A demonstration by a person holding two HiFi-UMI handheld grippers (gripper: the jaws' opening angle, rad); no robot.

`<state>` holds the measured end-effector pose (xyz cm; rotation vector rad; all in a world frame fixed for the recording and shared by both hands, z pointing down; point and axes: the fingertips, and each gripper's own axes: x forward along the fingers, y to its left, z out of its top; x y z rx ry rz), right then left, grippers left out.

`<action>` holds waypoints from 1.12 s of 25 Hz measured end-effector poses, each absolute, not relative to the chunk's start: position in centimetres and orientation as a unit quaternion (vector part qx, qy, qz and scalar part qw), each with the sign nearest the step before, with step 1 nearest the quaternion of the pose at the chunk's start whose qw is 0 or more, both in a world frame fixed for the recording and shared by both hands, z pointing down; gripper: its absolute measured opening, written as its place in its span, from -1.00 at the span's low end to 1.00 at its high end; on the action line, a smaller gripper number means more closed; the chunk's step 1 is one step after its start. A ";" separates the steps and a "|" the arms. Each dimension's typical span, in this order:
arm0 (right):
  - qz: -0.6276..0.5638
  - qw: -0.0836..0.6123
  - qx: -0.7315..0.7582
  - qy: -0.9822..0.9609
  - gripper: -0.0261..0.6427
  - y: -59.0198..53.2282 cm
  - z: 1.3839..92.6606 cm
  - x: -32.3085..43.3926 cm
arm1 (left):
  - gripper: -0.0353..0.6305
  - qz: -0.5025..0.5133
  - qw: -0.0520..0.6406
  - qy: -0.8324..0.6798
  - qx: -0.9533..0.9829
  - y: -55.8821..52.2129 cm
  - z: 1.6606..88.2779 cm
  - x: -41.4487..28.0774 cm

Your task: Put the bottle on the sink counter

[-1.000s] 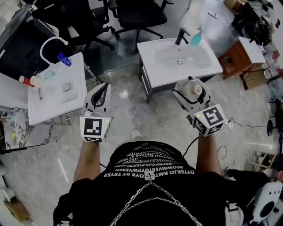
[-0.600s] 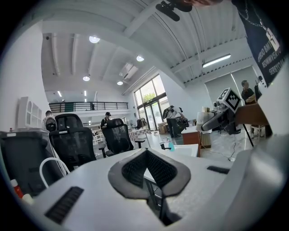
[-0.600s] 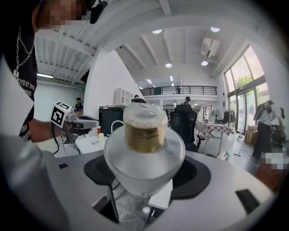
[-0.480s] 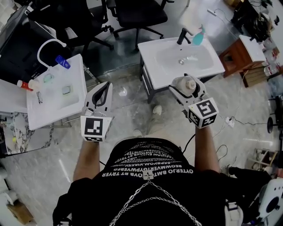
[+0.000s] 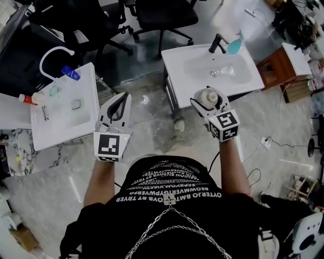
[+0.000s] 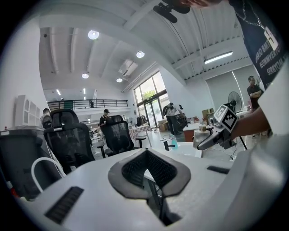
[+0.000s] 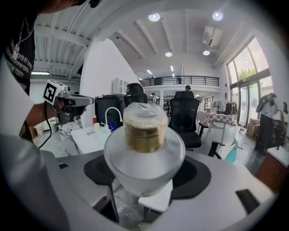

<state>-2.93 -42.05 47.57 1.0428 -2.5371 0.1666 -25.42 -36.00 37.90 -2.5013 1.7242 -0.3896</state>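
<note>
A frosted bottle [image 5: 209, 96] with a gold collar and clear cap [image 7: 144, 131] is clamped upright between the jaws of my right gripper [image 5: 207, 102], just short of the near edge of the white sink counter [image 5: 177, 68]. In the right gripper view the pads [image 7: 189, 173] press on the bottle's body on both sides. My left gripper [image 5: 122, 99] hovers over the floor to the left with its jaws closed together and nothing in them [image 6: 145, 155]. From the left gripper view the right gripper [image 6: 216, 135] and its bottle [image 6: 202, 135] show at the right.
The sink counter carries a black faucet [image 5: 218, 43] and a teal spray bottle [image 5: 235, 46] at its back. A second white sink unit [image 5: 61, 119] at the left holds small bottles and a white faucet [image 5: 52, 51]. Office chairs [image 5: 162, 15] stand behind; a wooden cabinet [image 5: 279, 68] is at the right.
My right gripper has carried the bottle leftward and closer to the sink counter's near edge. The left gripper has hardly moved.
</note>
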 end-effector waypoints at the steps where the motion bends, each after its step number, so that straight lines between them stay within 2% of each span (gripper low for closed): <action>1: 0.062 0.199 0.370 -0.905 0.07 -42.8 48.4 -3.1 | -0.88 -0.129 0.038 0.562 -0.816 -36.8 38.1 -25.4; 14: 0.103 0.270 0.305 -0.907 0.07 -48.8 60.8 -4.7 | -0.88 -0.140 0.014 0.568 -0.811 -45.6 40.7 -23.4; 28: 0.145 0.341 0.272 -0.888 0.07 -51.4 74.2 -5.4 | -0.88 -0.181 -0.026 0.585 -0.790 -49.7 44.7 -24.5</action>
